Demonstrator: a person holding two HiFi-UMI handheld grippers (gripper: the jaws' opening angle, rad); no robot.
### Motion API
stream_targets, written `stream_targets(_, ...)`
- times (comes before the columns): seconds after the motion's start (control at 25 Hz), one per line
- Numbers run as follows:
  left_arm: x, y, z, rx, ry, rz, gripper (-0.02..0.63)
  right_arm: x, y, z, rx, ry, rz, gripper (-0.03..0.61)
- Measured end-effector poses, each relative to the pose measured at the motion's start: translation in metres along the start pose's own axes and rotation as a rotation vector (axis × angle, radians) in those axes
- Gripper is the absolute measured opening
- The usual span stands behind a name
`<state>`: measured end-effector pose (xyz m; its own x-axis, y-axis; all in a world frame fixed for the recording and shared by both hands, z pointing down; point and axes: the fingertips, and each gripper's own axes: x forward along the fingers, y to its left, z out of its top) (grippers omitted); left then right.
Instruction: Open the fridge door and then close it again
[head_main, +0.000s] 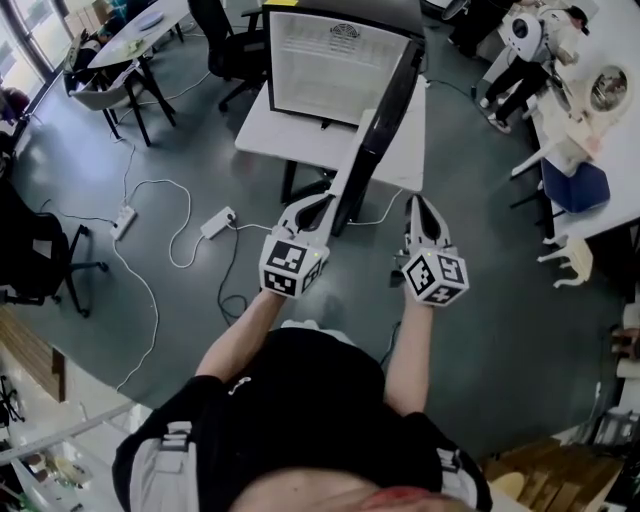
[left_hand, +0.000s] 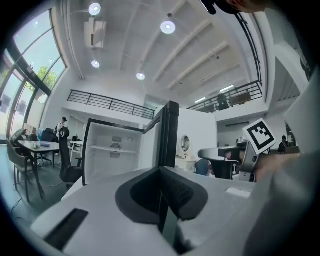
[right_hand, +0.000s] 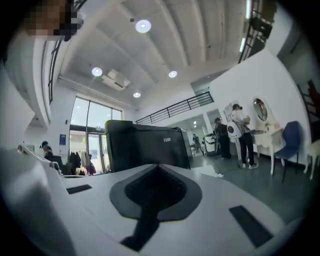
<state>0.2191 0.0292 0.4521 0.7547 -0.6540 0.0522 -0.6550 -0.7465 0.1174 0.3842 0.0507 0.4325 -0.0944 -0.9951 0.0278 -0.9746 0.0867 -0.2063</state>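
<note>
Both grippers are seen closed, nothing held between the jaws: the left gripper (head_main: 326, 206) is held at the open fridge door's (head_main: 386, 118) edge, the right gripper (head_main: 418, 206) just beside it.

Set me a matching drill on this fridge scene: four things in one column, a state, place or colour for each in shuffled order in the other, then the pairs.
Things
A. fridge door
B. right gripper
C. fridge
D. chair by the right-hand table

Descriptions
1. blue
2. jaws shut, nothing between them
3. stands on a white table
4. swung open

Pairs: A-4, B-2, C-3, D-1
</note>
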Motion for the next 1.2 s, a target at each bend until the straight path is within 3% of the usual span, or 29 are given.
stream_targets(0.08,-0.001,-0.002,-0.006,-0.005,0.014,0.000,0.000,-0.008,-0.003,-0.016,0.054,0.012,-0.002,-0.006)
stream_targets(0.24,0.002,-0.007,-0.016,-0.002,0.034,-0.009,0.000,-0.014,-0.004,-0.034,0.056,0.031,-0.010,-0.006)
stream_targets(0.6,0.005,-0.014,-0.018,0.011,0.037,-0.047,0.000,-0.006,0.000,-0.026,0.027,0.026,0.013,-0.006)
stream_targets(0.72,0.011,-0.023,-0.027,0.075,0.071,-0.090,0.097,0.005,0.007,-0.022,-0.014,0.033,0.051,-0.006)
stream_targets(0.96,0.030,-0.021,-0.044,0.196,0.139,-0.074,0.126,0.040,0.031,0.008,-0.092,-0.001,0.193,-0.006)
stream_targets(1.2,0.044,-0.018,-0.049,0.221,0.170,-0.066,0.135,0.060,0.062,0.037,-0.154,-0.029,0.323,-0.006)
